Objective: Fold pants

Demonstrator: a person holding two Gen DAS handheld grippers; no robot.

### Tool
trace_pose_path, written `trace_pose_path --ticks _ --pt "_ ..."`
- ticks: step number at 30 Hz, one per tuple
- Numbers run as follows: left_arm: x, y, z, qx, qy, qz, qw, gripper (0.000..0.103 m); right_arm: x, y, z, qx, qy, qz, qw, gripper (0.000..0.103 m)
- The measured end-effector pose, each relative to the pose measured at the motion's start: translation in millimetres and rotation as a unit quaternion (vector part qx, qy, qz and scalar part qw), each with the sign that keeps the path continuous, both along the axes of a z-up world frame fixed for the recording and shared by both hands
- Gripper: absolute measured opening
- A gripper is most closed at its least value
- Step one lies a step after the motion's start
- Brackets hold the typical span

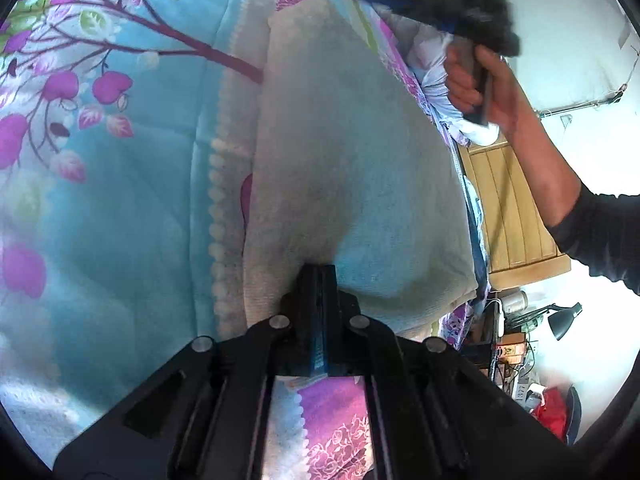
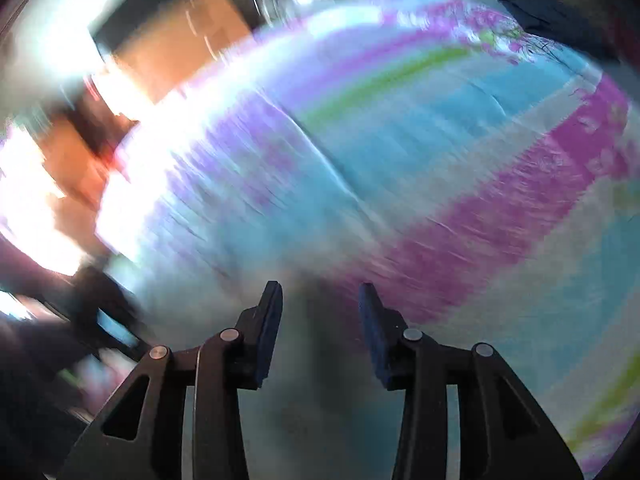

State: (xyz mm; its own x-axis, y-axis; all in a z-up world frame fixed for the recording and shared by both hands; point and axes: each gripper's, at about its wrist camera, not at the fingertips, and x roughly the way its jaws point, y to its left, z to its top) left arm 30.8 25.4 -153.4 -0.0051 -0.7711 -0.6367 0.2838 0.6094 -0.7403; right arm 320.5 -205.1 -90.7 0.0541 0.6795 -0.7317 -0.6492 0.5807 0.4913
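Observation:
The pants (image 1: pixel 352 168) are pale white-grey fleece, lying as a long folded band on the floral bedspread (image 1: pixel 120 184). My left gripper (image 1: pixel 319 270) is shut on the near edge of the pants, jaws pressed together on the fabric. My right gripper (image 2: pixel 319 292) is open and empty above the bedspread (image 2: pixel 400 168); its view is heavily motion-blurred. In the left wrist view the right gripper body (image 1: pixel 472 4) is held high at the top right by a bare hand (image 1: pixel 484 84), apart from the pants.
A wooden bed frame (image 1: pixel 512 216) runs along the bed's right edge. A cluttered desk with a black lamp (image 1: pixel 564 318) stands beyond it. A dark blue garment (image 2: pixel 552 16) lies at the bed's far corner. Crumpled bedding (image 1: pixel 432 64) sits near the hand.

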Motion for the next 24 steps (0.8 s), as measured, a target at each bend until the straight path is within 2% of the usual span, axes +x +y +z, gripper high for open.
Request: trace_pose_path --ticks 1,2,4,5,6,7,8,9,10,11,13,15,16,18,19,20,21,22,23,24 --pt "0.4 -0.6 0.1 0.002 -0.002 -0.002 1.0000 0.003 -5.0 4.5 -1.3 0.042 0.022 0.000 0.999 0.045" --pt "1.4 -0.8 -0.7 0.001 -0.001 -0.003 1.0000 0.003 -7.5 11.8 -8.5 0.054 0.039 0.005 0.998 0.045" --pt "3.5 -1.7 -1.3 0.003 0.000 -0.009 1.0000 0.002 -6.5 27.1 -41.6 0.051 0.087 0.006 0.995 0.044" --pt "4.6 -2.4 0.3 0.008 -0.002 -0.015 0.9999 0.002 -3.3 29.8 -58.7 0.031 0.101 0.001 0.994 0.039" --pt "5.6 -2.2 2.7 0.011 -0.005 -0.020 0.9997 0.002 4.6 24.8 -72.6 -0.005 0.091 -0.014 0.996 0.009" --pt "6.5 -1.5 5.3 0.014 -0.008 -0.023 0.9996 0.003 13.1 12.8 -76.0 -0.001 0.091 -0.040 0.995 0.000" --pt "8.2 0.4 8.2 0.015 -0.008 -0.023 0.9996 0.003 25.6 -12.5 -73.8 0.010 0.082 -0.102 0.991 0.003" --pt "11.0 2.8 10.8 0.014 -0.005 -0.019 0.9997 0.003 34.7 -39.0 -65.3 0.009 0.058 -0.164 0.985 0.018" --pt "15.4 6.2 15.1 0.008 -0.003 -0.011 0.9999 0.005 37.5 -61.9 -51.0 0.003 0.031 -0.212 0.977 0.018" --pt "21.0 8.9 21.5 -0.001 -0.007 -0.002 1.0000 0.008 34.0 -69.4 -38.3 0.020 0.023 -0.218 0.976 0.018" --pt "34.2 9.4 36.6 -0.033 -0.028 0.011 0.9990 0.038 10.0 -50.9 -13.4 0.051 0.018 -0.175 0.983 0.025" --pt "47.6 1.7 40.5 -0.054 -0.046 0.011 0.9974 0.056 -16.5 -17.6 -12.2 0.080 0.044 -0.121 0.988 0.044" --pt "57.5 -6.3 36.4 -0.050 -0.054 0.005 0.9973 0.061 -29.0 1.6 -23.3 0.085 0.067 -0.097 0.989 0.044" --pt "83.0 -17.9 16.9 -0.023 -0.058 0.006 0.9980 0.061 -36.0 19.5 -54.7 0.054 0.104 -0.084 0.990 0.044" --pt "96.2 -18.3 6.3 0.005 -0.058 0.012 0.9983 0.061 -32.2 16.7 -75.1 0.025 0.113 -0.099 0.988 0.030" --pt "106.4 -15.1 -0.2 0.025 -0.056 0.018 0.9979 0.057 -29.5 7.4 -85.4 0.032 0.126 -0.116 0.985 0.019" --pt "115.8 -7.9 -3.2 0.011 -0.053 0.019 0.9983 0.053 -21.6 -12.2 -90.8 0.041 0.138 -0.153 0.978 0.015" --pt "124.6 2.9 -1.7 0.015 -0.057 0.030 0.9978 0.045 -17.1 -34.4 -83.9 0.023 0.120 -0.194 0.973 0.029" --pt "131.8 16.6 2.6 0.033 -0.064 0.052 0.9961 0.045 -17.4 -57.5 -71.5 0.017 0.098 -0.233 0.967 0.036" --pt "137.7 32.3 7.4 0.042 -0.068 0.075 0.9940 0.050 -23.2 -88.3 -56.1 0.033 0.085 -0.276 0.957 0.047"
